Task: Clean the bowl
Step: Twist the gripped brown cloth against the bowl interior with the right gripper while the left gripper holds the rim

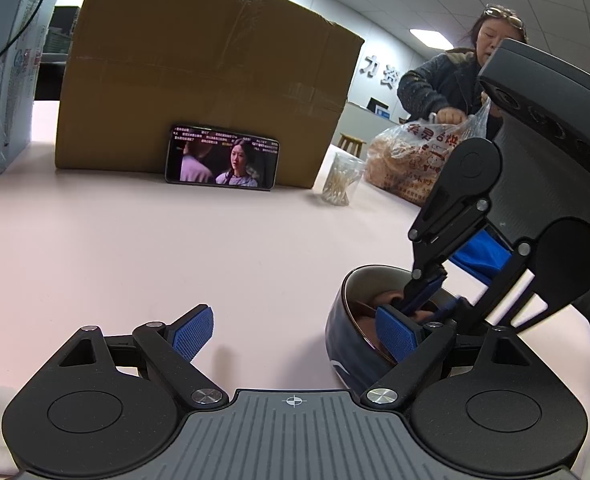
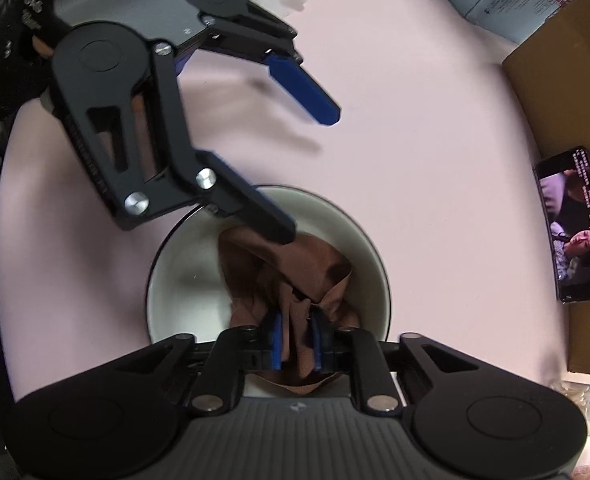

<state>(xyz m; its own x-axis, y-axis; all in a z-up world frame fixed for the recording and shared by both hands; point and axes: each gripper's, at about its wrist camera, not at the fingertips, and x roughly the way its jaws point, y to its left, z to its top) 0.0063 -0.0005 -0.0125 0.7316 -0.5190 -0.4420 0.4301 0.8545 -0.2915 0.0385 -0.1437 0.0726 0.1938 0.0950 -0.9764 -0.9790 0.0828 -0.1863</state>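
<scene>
On the pale pink worktop (image 2: 415, 140), the right tool (image 2: 298, 342) clamps a soft brown cloth (image 2: 295, 264) inside the dark-glazed, probably fragile ceramic bowl (image 2: 175, 280), whose rim the wide-apart left tool (image 1: 295, 334) straddles.

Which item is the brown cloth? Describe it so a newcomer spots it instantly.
Start at the big cardboard box on the pink table; nearer the camera sits a dark bowl with a white inside. The crumpled brown cloth lies inside it, pinched by the right tool, the only soft thing there.
</scene>
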